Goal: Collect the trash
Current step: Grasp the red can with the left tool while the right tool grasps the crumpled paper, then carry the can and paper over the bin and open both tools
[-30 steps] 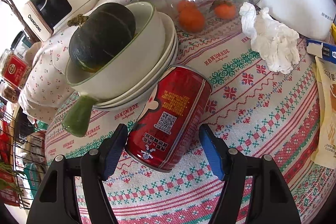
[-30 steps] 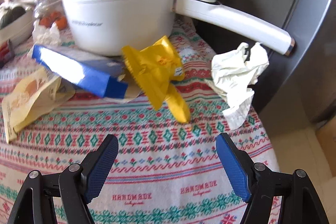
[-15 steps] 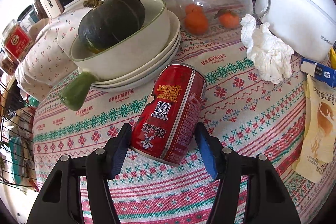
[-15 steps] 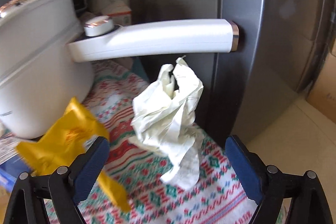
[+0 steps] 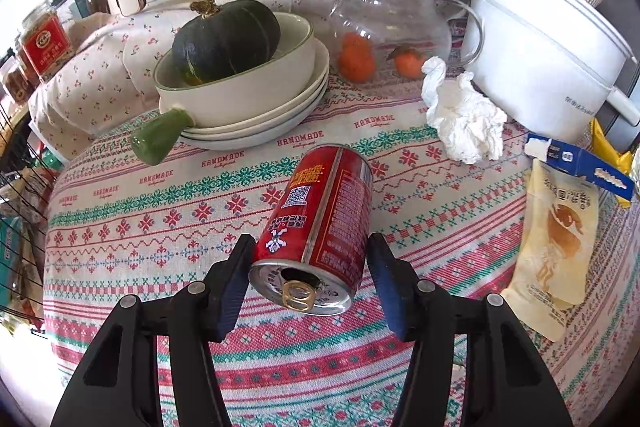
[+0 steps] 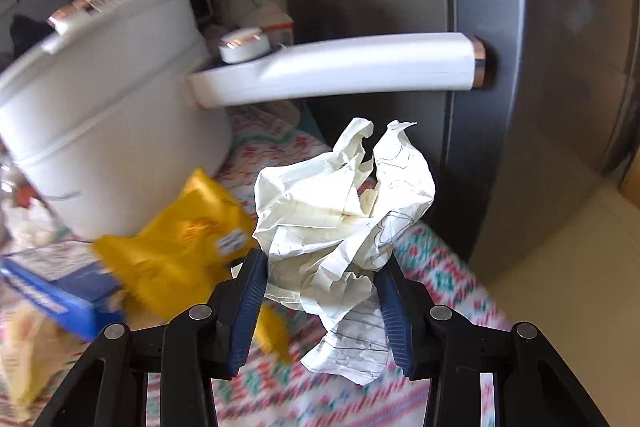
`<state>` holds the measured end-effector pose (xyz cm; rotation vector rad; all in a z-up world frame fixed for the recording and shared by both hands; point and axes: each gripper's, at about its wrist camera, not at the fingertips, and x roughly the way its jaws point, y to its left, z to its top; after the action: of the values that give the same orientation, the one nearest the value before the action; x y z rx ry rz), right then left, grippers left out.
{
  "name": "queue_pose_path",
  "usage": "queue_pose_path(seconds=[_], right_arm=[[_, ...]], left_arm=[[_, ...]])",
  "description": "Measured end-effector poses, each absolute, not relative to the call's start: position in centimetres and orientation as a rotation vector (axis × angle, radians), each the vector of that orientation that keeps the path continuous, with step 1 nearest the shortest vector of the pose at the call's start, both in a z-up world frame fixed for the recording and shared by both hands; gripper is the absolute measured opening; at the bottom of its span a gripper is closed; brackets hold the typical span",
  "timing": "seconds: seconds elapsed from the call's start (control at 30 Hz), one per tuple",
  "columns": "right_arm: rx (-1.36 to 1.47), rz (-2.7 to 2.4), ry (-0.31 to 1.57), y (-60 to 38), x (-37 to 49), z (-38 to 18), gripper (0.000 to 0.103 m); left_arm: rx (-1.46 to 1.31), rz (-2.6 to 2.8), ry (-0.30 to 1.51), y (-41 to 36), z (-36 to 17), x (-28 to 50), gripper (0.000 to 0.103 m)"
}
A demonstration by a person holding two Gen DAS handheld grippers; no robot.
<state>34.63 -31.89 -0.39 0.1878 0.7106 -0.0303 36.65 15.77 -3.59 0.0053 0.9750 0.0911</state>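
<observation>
The left claw (image 5: pixel 310 287) grips a red printed metal drink can (image 5: pixel 320 219) between its blue ribbed pads, low in the centre of the left wrist frame; the can tilts away from the camera, its silver top with a gold pull tab facing the lens, and it appears lifted clear of the desk (image 5: pixel 160 227), which wears a woven cloth with red and green cross-stitch bands. Up and to the right lies a crumpled white tissue (image 5: pixel 464 119), soft and lumpy, just beside a smooth white electric pot (image 5: pixel 540 55). At the right edge lie a flat cream snack pouch (image 5: pixel 556 243) and a blue cardboard box (image 5: pixel 580 167). Upper left of the can sits a dark green ribbed squash (image 5: pixel 224 43) in a cream ceramic bowl with a green handle (image 5: pixel 240 95), stacked on plates.

The right claw (image 6: pixel 320 303) is closed narrow around a crumpled sheet of lined, scribbled paper (image 6: pixel 344 219), stiff and creased, at the lower centre of the right wrist frame. Only this view shows the paper, the pot's long white handle (image 6: pixel 340 67) crossing the frame above it, and a crinkled yellow foil wrapper (image 6: pixel 184 247) to the left. That view is motion-blurred at left.
</observation>
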Motion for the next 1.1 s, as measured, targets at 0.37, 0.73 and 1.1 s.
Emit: queue_pose_path(seconds=[0.37, 0.73, 1.1], right_arm=[[0.318, 0.148, 0.666, -28.0, 23.3, 5.4, 0.048], [0.302, 0.273, 0.696, -25.8, 13.1, 9.3, 0.048], [0.320, 0.297, 0.700, -25.8, 4.4, 8.8, 0.048]], left_arm=[[-0.100, 0.024, 0.936, 14.8, -0.2, 28.5, 0.057], [-0.054, -0.101, 0.808, 9.4, 4.2, 18.0, 0.057], [-0.001, -0.323, 0.743, 2.2, 6.2, 7.8, 0.057]])
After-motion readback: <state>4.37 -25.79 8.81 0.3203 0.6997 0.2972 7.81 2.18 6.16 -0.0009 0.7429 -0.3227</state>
